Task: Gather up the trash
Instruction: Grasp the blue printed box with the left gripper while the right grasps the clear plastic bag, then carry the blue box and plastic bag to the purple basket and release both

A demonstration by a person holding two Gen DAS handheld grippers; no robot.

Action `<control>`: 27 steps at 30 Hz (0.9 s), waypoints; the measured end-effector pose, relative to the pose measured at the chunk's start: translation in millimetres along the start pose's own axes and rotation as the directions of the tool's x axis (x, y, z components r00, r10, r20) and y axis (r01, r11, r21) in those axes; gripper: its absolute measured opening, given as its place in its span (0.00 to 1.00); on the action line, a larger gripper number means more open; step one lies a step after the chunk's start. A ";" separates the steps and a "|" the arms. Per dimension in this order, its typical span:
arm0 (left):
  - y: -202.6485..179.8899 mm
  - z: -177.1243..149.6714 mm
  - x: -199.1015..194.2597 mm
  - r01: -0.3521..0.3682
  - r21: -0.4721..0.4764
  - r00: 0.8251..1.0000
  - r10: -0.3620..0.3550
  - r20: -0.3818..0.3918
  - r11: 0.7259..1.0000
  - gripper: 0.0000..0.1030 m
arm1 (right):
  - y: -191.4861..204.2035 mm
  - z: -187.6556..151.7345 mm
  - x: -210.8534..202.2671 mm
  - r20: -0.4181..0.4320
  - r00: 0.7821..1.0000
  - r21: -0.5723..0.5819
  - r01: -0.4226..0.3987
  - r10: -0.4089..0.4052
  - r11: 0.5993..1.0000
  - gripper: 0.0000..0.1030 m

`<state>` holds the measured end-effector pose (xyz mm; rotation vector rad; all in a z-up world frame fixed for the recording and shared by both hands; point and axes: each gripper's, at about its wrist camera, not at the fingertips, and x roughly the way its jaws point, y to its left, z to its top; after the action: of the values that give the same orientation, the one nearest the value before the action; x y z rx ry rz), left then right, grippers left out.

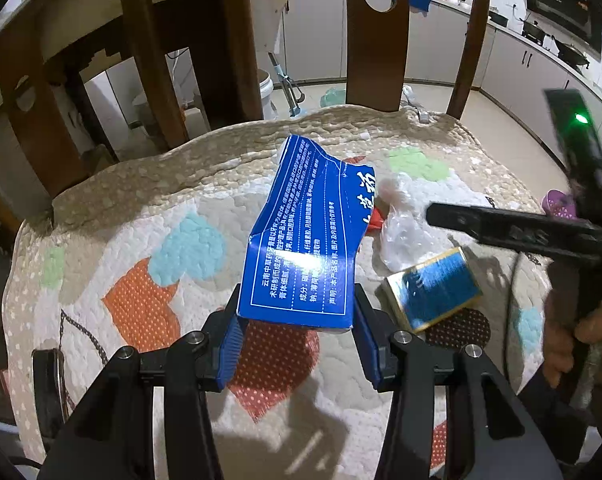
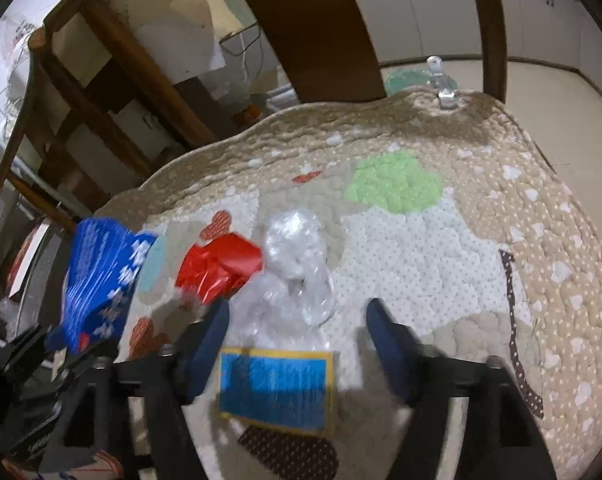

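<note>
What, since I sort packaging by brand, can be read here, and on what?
"云南中草…": blue carton, white print, first line.
"成分:": same carton.
"声明:本产品名称…": same carton, last line.
The carton's remaining print: too small or cut off.
Blue-and-gold box: blurred, unreadable in both views.

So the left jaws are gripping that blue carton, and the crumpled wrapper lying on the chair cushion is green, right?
Not quite: the crumpled wrapper is red, not green, as the right wrist view shows. The rest holds: the left gripper has its jaws closed on the blue carton, above the chair cushion.
</note>
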<state>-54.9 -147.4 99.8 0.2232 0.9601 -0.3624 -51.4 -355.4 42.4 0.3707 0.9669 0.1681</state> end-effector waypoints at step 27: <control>-60.5 5.5 -37.4 0.043 0.133 0.996 -0.054 0.076 0.990 0.46 | -43.7 6.3 -82.1 0.118 0.990 -0.010 0.073 -0.072 0.997 0.22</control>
<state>-94.2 -197.2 132.4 0.3038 0.8649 -0.4767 -93.4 -422.1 92.3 0.3278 0.8613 0.0863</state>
